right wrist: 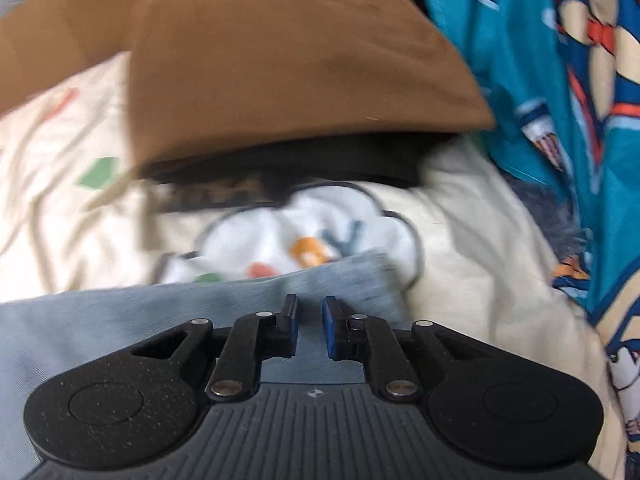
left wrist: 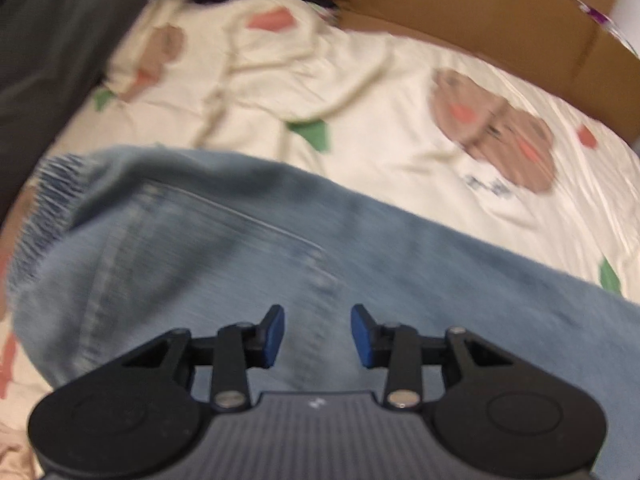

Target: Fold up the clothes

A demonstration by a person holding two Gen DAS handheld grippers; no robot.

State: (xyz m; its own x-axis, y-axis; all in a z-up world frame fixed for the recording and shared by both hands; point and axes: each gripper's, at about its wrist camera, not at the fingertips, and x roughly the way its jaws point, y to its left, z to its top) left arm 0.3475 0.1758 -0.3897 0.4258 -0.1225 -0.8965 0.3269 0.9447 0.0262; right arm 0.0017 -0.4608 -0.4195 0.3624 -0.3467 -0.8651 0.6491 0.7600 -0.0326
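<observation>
Lying beside jeans (left wrist: 280, 240), cardboard box (left wrist: 480, 12), contents unseen; left tongs (left wrist: 318, 334) released; right tongs (right wrist: 311, 326) barely parted, denim between.

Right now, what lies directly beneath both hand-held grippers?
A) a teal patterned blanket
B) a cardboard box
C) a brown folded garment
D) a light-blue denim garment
D: the light-blue denim garment spreads under the left hand-held gripper and likewise under the right hand-held gripper, on the cream printed bedsheet.
</observation>
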